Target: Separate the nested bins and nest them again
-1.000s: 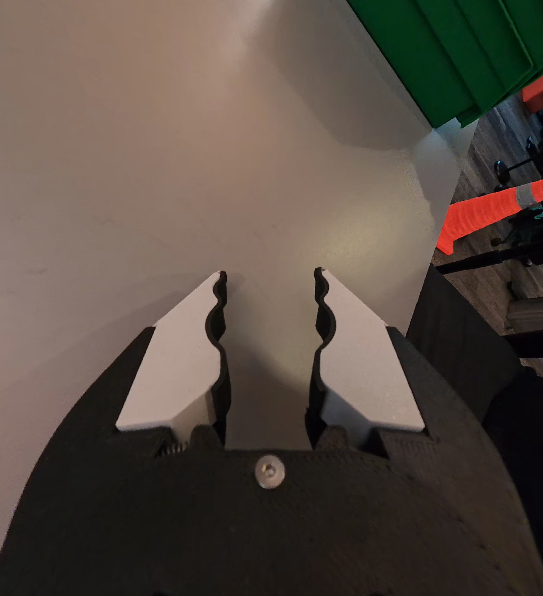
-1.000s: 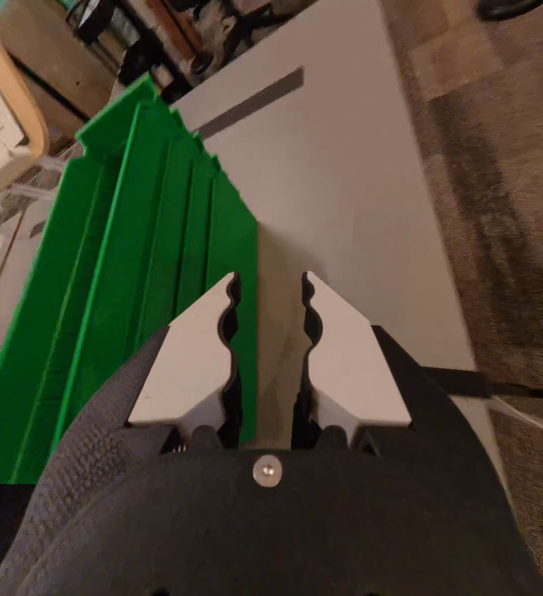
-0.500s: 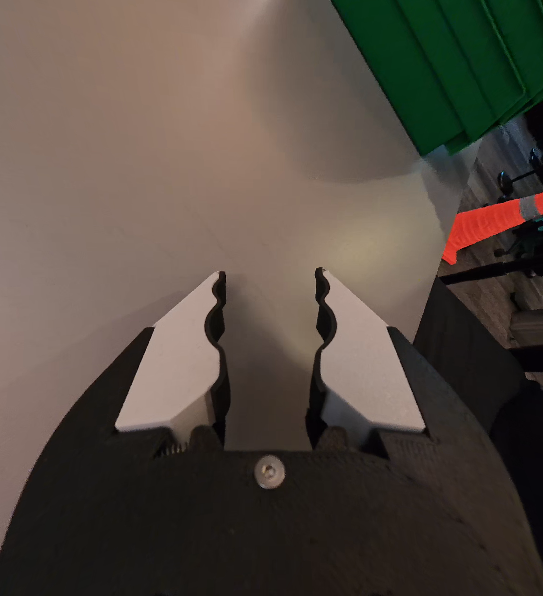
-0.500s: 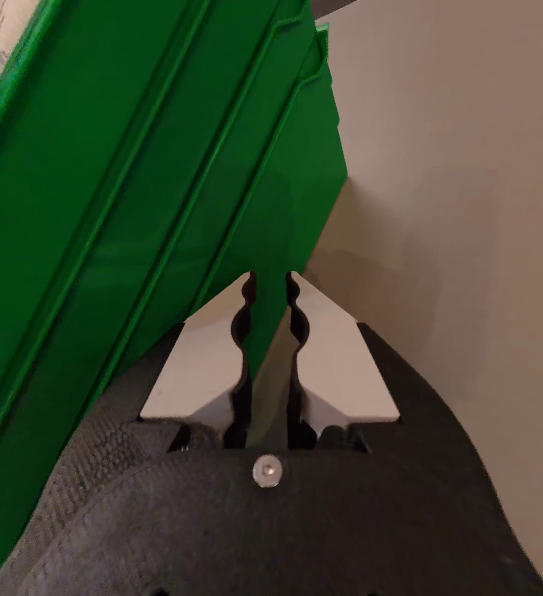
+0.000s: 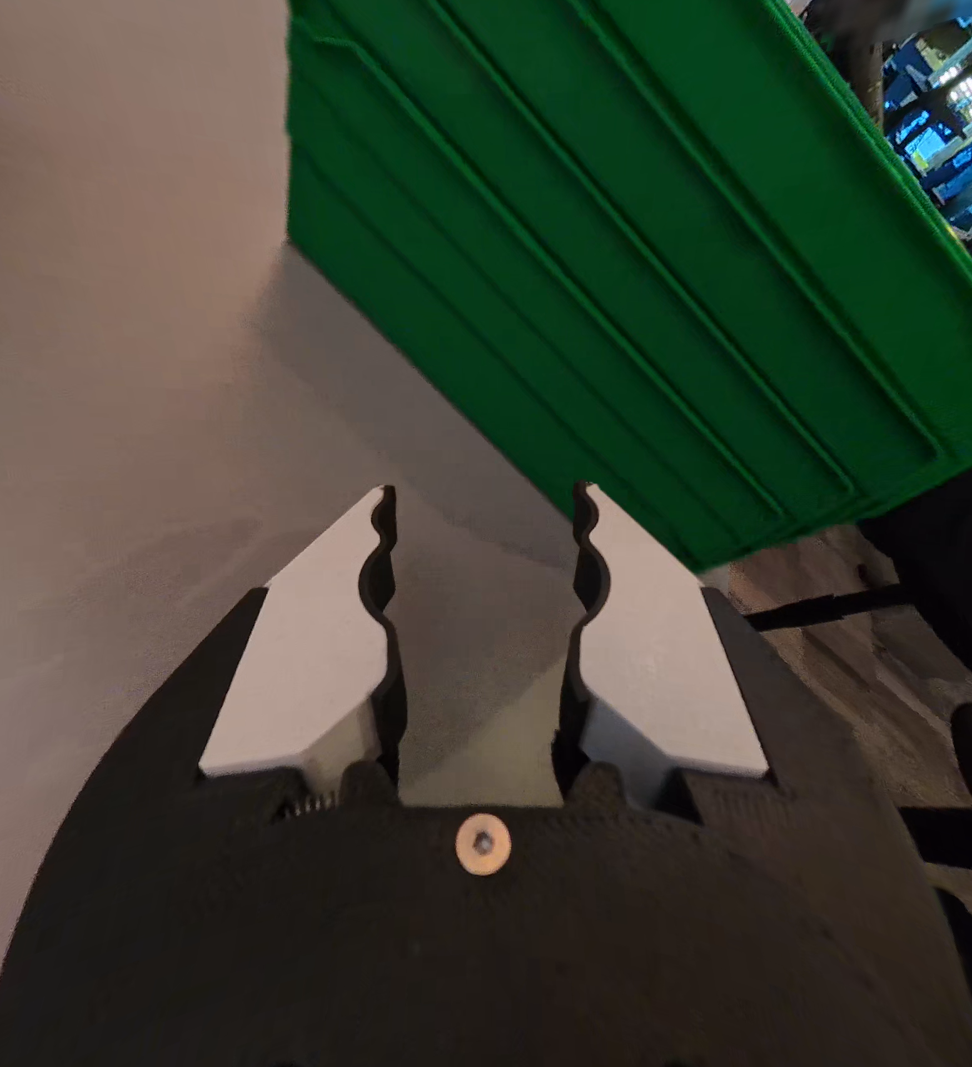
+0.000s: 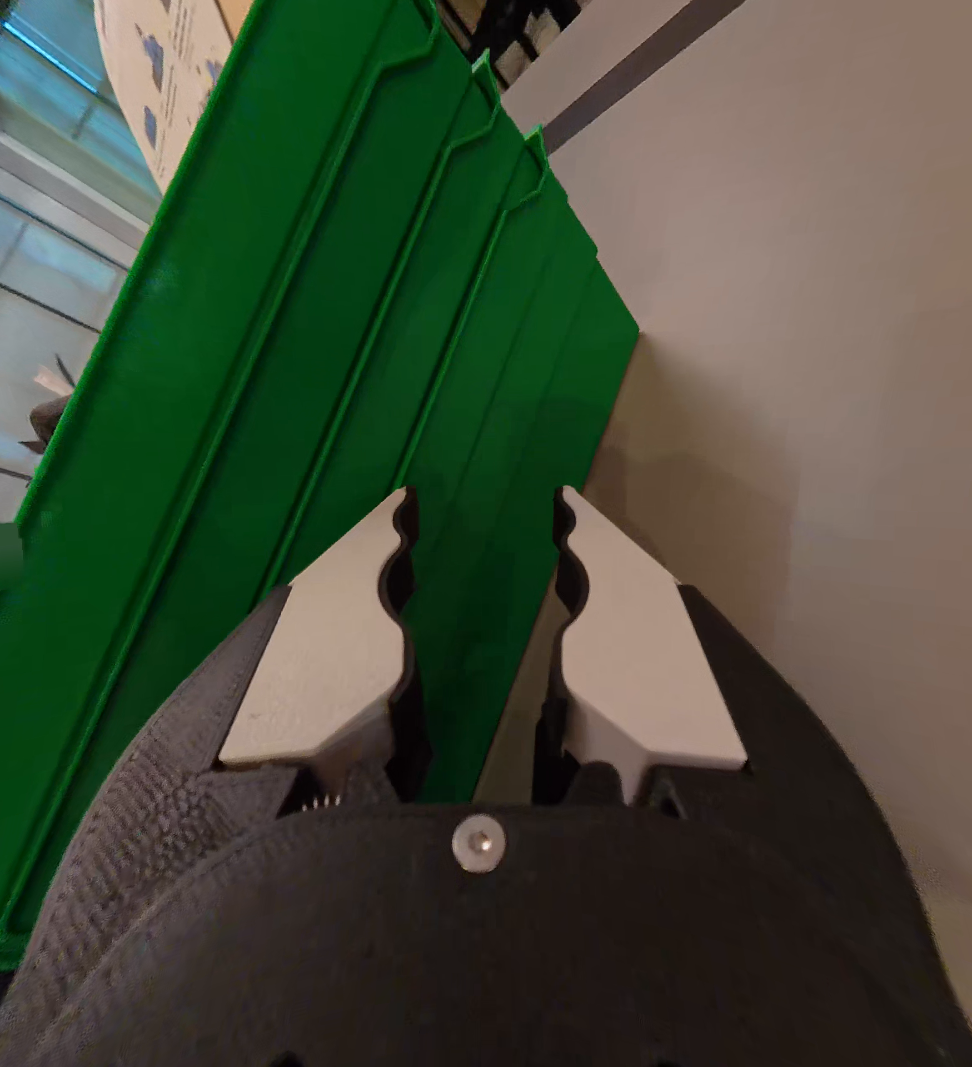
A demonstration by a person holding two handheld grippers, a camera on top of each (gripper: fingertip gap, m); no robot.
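Left wrist view first: the left gripper (image 5: 486,491) hangs over the pale table (image 5: 125,346), jaws spread wide with nothing between them, and the right finger's tip sits just beside the lower edge of the green nested bins (image 5: 616,260). The stack rests on the table near its edge, filling the upper right, its ribbed rims running in long parallel lines from upper left down to lower right.

Over to the right wrist view: the right gripper (image 6: 483,491) is parted to a middling gap and empty, with the bins' (image 6: 298,433) bottom edge, where wall meets table (image 6: 818,404), showing through the gap. Here the long side runs away from the camera, up toward the far end, where the stepped rims of several bins fan out one behind another.

By my read, this is the approach to the first separation. To do it well, each gripper should take a rim lip, not the smooth wall: one pinning the lower bins, the other lifting the top one straight out along the nesting direction, so the tapered walls don't jam or drag the whole stack.
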